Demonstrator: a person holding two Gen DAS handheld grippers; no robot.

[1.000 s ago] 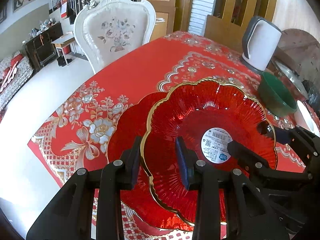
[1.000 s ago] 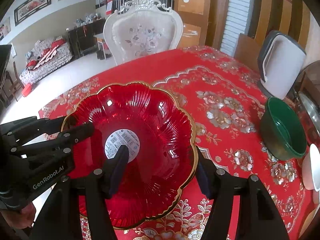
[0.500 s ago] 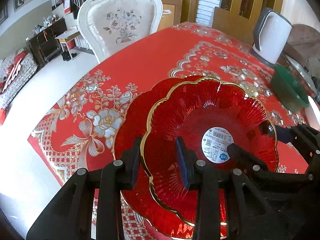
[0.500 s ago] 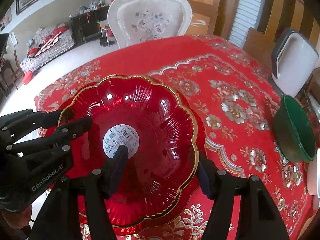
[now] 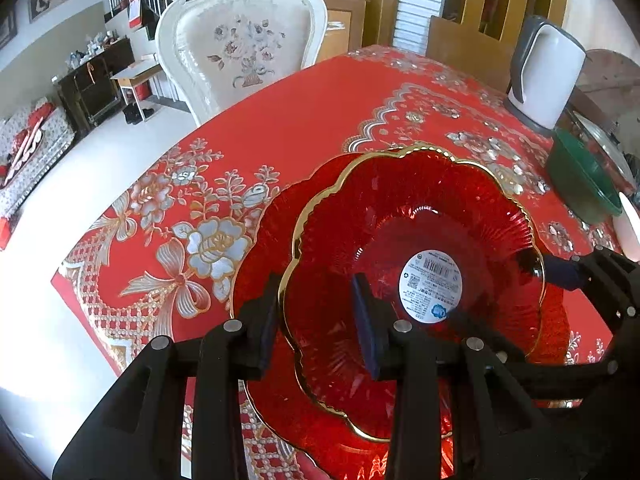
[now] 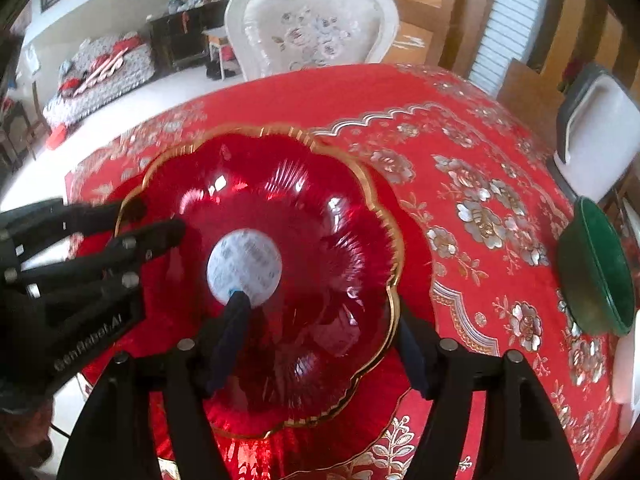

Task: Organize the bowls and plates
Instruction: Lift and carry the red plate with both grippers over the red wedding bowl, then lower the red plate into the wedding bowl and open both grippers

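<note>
Left wrist view: left gripper (image 5: 316, 320) jaws clench red bowl (image 5: 416, 280) rim at 7 o'clock; right gripper (image 6: 320, 340) jaws, just opening, straddle it, above red plate (image 5: 260, 264).

The left tool (image 5: 318, 320) is matte black plastic: two broad, flat arms shaped like open triangular frames, each set with round silver screw heads, ending in slim fingers (image 5: 366, 320) faced with dark blue pads. The right tool (image 6: 320, 344) has the same black frame, the same silver screws at its joints and the same dark blue pads on its fingers (image 6: 232, 332). Seen from the right wrist, the left tool's black body carries pale lettering along its side, blurred but reading roughly "GenRobot.AI".
</note>
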